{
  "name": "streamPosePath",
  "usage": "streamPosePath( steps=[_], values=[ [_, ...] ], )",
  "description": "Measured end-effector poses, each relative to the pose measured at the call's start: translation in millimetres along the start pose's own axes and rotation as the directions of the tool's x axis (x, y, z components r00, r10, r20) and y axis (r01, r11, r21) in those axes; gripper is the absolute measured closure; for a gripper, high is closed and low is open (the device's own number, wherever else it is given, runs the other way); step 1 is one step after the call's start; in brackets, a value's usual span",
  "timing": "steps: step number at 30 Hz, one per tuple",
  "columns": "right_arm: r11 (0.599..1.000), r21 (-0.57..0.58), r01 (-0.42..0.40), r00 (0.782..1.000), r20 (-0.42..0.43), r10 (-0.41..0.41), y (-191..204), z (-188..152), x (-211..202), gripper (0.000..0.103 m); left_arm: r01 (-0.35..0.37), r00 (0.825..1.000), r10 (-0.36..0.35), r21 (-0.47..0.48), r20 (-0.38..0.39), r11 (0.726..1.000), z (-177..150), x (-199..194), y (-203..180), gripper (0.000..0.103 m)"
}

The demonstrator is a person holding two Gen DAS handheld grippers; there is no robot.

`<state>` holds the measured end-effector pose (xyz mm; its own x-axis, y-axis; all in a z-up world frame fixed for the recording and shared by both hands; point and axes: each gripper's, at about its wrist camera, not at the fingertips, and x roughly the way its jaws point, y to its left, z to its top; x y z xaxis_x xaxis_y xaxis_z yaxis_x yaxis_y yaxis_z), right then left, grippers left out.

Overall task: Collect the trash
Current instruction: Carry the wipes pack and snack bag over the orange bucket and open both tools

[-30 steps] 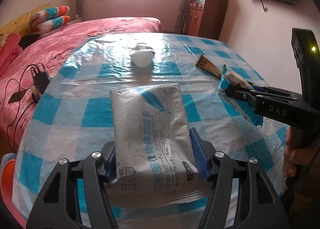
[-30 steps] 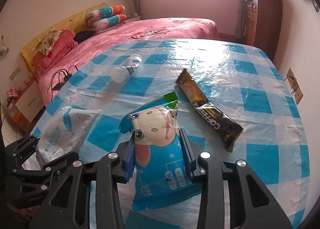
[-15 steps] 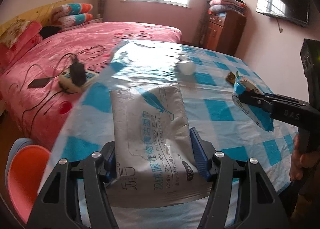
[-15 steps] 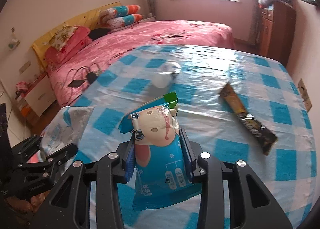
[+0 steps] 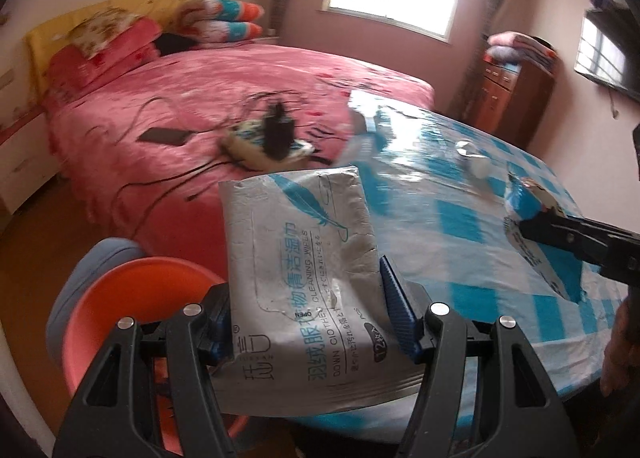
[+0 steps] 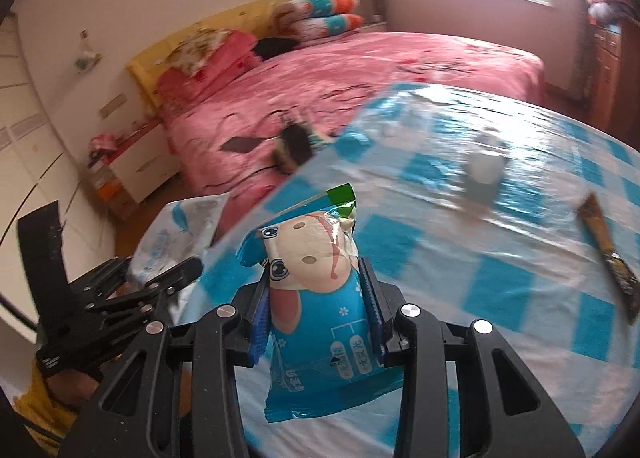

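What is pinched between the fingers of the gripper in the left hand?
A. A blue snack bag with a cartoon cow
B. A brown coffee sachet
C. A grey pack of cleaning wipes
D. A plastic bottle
C: in the left wrist view the grey pack of cleaning wipes sits clamped in the left gripper.

Grey wipes pack (image 5: 304, 278) — blue snack wrapper (image 6: 320, 298)

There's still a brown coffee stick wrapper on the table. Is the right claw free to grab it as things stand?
Probably not yet. The right claw is shut on the blue cartoon snack wrapper, so its jaws are full. The coffee stick wrapper lies clear on the checked tablecloth with nothing covering it.
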<state>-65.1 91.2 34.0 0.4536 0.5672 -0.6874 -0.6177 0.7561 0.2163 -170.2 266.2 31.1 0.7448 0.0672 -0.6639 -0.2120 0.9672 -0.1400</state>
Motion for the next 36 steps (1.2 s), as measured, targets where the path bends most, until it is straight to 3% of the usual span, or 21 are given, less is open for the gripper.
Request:
streamPosePath(
  steps=[14, 20, 27, 29, 31, 36],
  values=[
    [0.973, -0.114, -0.199, 0.972, -0.152, 0.181, 102.1, -2.2, 70.9, 0.063, -0.205, 0.978, 0.198, -0.139, -0.067, 0.969, -30.2, -1.5, 101.1, 0.039],
    [0.960, -0.150, -0.237, 0.958, -0.197, 0.206, 134.9, -2.2, 97.9, 0.062, -0.280, 0.958, 0.262, -0.177, -0.117, 0.944, -42.4, 3.1, 127.4, 0.037],
    [0.948, -0.181, -0.261, 0.947, -0.237, 0.216, 155.7, -7.2, 121.5, 0.060, -0.373, 0.925, 0.350, -0.187, -0.147, 0.909, -48.0, 5.7, 147.6, 0.026],
    [0.945, -0.167, -0.281, 0.939, -0.250, 0.235, 157.5, -9.0, 127.4, 0.051, -0.392, 0.918, 0.370, -0.181, -0.143, 0.902, -45.9, 3.2, 148.9, 0.023],
    [0.949, -0.162, -0.272, 0.944, -0.235, 0.231, 156.0, -9.5, 126.6, 0.034, -0.413, 0.909, 0.393, -0.175, -0.136, 0.894, -42.9, 1.1, 149.3, 0.020],
    [0.959, -0.186, -0.212, 0.970, -0.162, 0.183, 147.8, -8.5, 107.3, 0.027, -0.425, 0.904, 0.412, -0.151, -0.112, 0.893, -31.9, -0.9, 139.8, 0.019]
  ],
)
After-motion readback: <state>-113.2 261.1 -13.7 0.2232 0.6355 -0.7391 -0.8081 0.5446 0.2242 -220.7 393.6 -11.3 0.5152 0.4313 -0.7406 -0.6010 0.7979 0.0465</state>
